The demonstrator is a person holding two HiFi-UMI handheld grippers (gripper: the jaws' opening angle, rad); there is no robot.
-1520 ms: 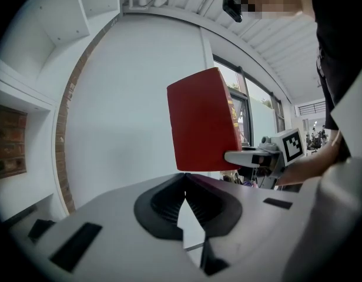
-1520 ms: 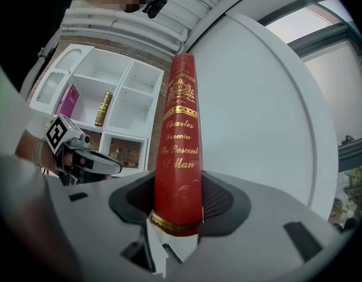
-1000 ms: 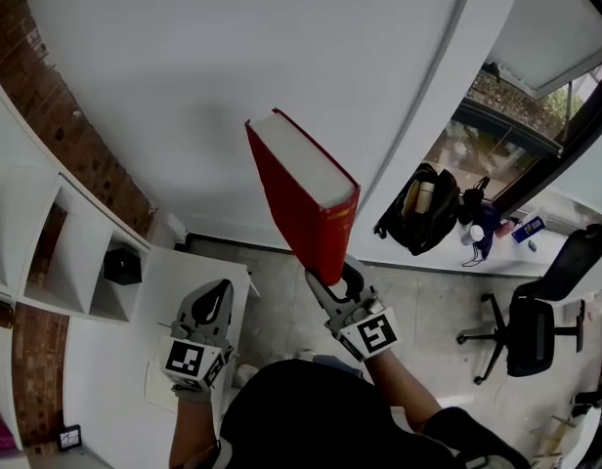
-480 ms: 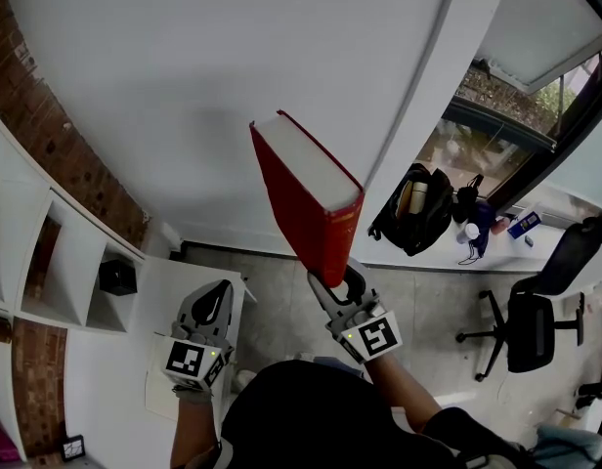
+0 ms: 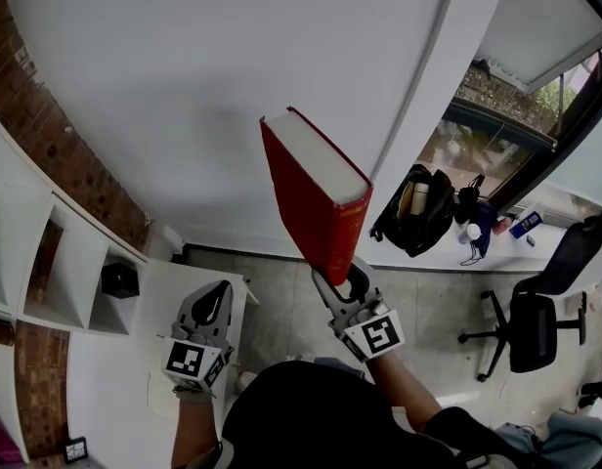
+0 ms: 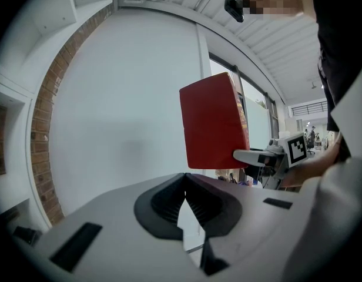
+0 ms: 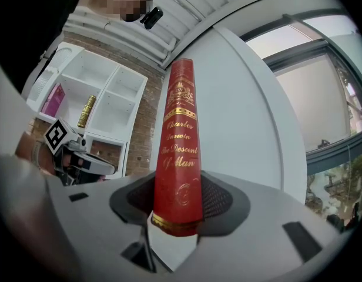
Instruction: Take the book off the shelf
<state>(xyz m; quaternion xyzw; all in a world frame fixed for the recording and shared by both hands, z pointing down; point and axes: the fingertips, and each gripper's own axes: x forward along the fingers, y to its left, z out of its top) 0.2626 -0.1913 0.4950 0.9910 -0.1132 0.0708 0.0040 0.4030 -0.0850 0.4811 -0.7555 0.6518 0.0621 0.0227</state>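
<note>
Nearest first: the book is clear of the shelf and held up in open air. It's clamped at its bottom end by the right claw, and the rest of it stands tall and leans away. In the right gripper view only the lowest bit of the red spine is seen caught between the pads, so a lot of hardback is being carried by a very small grip. That's probably the main risk. With any quick swing or wrist roll, the book could be levered round in the pads, or slid out and dropped. The covers aren't pinned higher up either, so they might be flopped open and the balance thrown off.

Left of the book and lower down, the left claw is closed on nothing. No support is being given there, and a slip couldn't be caught quickly.

Further left of the book, the white shelf is well apart, so a knock looks unlikely unless the book is swung back that way. Beyond the book to its right, a black backpack is parked by the window and could get clipped if the book is carried over low.
</note>
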